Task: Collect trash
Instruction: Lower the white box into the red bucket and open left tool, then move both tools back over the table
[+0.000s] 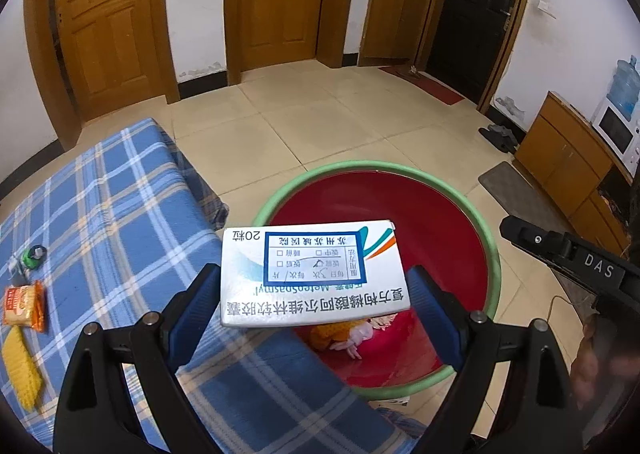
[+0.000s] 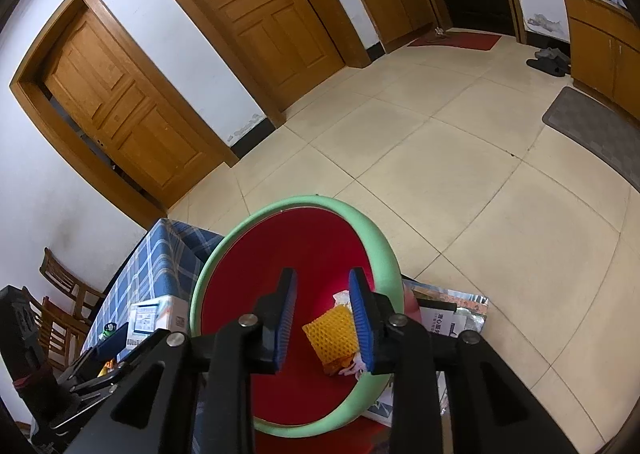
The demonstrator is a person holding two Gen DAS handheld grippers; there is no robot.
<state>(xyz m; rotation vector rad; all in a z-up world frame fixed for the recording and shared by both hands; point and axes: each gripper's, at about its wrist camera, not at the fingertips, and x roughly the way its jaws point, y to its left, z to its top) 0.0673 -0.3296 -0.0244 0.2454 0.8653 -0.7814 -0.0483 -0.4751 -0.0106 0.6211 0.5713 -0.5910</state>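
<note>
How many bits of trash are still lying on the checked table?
3: a green bottle near the left edge, an orange packet below it, and a yellow net nearest the camera. More may be hidden beyond the frame.

Even, soft indoor light, faint shadows; strong fisheye bending and black vignette at edges; focus seems mostly sharp.
</note>
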